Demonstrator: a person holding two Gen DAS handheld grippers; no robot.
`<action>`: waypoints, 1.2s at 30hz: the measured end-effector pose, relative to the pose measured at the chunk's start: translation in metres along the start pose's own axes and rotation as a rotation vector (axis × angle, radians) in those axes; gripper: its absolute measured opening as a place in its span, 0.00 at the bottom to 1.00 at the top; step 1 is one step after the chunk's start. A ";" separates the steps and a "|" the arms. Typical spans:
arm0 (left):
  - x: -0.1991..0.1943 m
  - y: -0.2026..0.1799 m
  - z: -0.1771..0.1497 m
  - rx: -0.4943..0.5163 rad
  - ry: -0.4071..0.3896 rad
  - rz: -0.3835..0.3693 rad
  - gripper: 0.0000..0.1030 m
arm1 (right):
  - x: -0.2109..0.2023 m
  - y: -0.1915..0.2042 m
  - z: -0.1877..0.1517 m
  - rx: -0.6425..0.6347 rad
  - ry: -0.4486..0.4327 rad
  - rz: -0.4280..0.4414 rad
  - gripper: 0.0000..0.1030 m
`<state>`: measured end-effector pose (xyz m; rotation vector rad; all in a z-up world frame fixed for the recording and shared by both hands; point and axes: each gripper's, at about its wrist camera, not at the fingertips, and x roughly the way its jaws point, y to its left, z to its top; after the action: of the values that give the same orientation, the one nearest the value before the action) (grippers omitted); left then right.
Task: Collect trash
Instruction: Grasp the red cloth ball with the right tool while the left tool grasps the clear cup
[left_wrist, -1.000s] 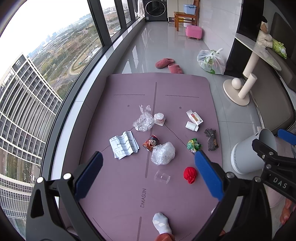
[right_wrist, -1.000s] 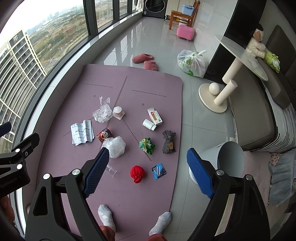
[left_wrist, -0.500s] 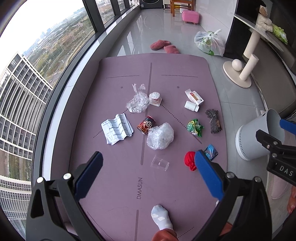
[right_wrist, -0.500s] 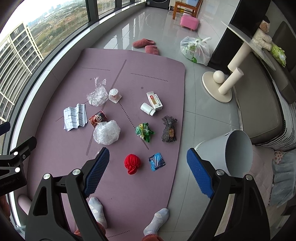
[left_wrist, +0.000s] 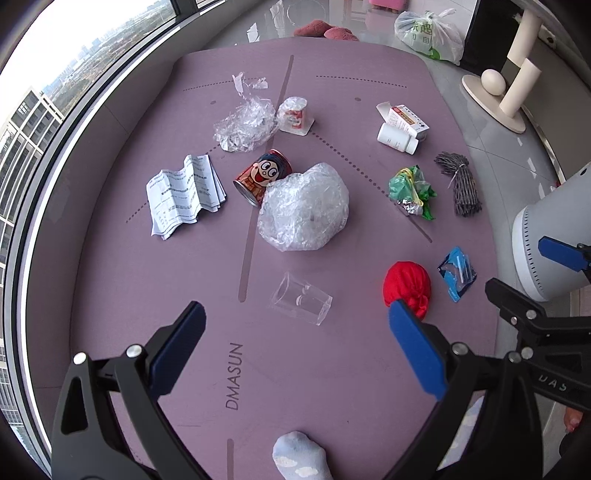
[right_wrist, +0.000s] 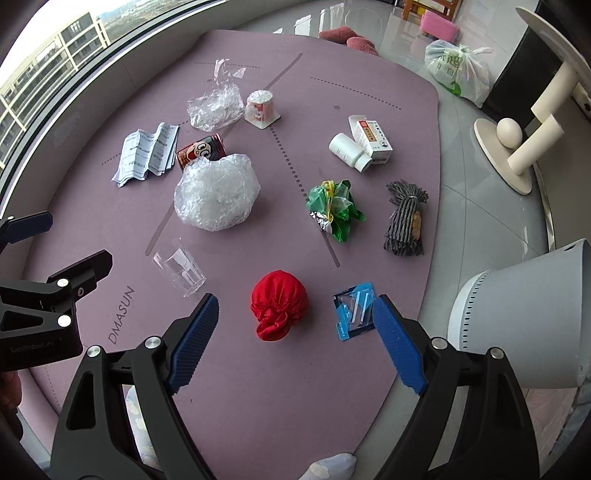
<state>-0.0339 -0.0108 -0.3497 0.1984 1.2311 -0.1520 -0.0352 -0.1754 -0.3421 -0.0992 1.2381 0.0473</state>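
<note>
Trash lies scattered on a purple mat (left_wrist: 332, 369): a clear plastic cup (left_wrist: 301, 298), a red cloth ball (right_wrist: 277, 303), a blue wrapper (right_wrist: 354, 312), a crumpled clear bag (left_wrist: 304, 207), a cartoon can (left_wrist: 263, 174), folded paper (left_wrist: 184, 194) and a green wrapper (right_wrist: 334, 207). My left gripper (left_wrist: 293, 341) is open and empty, above the mat just short of the cup. My right gripper (right_wrist: 293, 334) is open and empty, above the red ball and the blue wrapper. A white bin (right_wrist: 517, 321) lies tilted off the mat's right edge.
Further back lie a pill bottle (right_wrist: 349, 151) with its box (right_wrist: 371, 138), a yogurt cup (right_wrist: 260, 109), clear film (right_wrist: 214, 107) and a grey bundle (right_wrist: 404, 219). A cat post (right_wrist: 517, 147), a filled plastic bag (right_wrist: 458, 70) and slippers stand beyond. A socked foot (left_wrist: 299, 458) is at the near edge.
Both grippers have moved down and forward towards the mat, so the trash looks larger. Both stay open and empty.
</note>
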 end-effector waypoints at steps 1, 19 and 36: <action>0.015 -0.003 -0.004 0.009 -0.002 -0.003 0.96 | 0.019 0.002 -0.004 -0.015 -0.001 0.002 0.80; 0.175 -0.027 -0.037 0.406 -0.109 0.105 0.96 | 0.168 0.017 -0.029 -0.078 0.046 0.049 0.80; 0.191 -0.022 -0.040 0.370 -0.047 0.020 0.79 | 0.179 0.018 -0.030 -0.072 0.086 0.090 0.38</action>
<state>-0.0133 -0.0239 -0.5447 0.5249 1.1461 -0.3653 -0.0069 -0.1634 -0.5219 -0.1092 1.3264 0.1674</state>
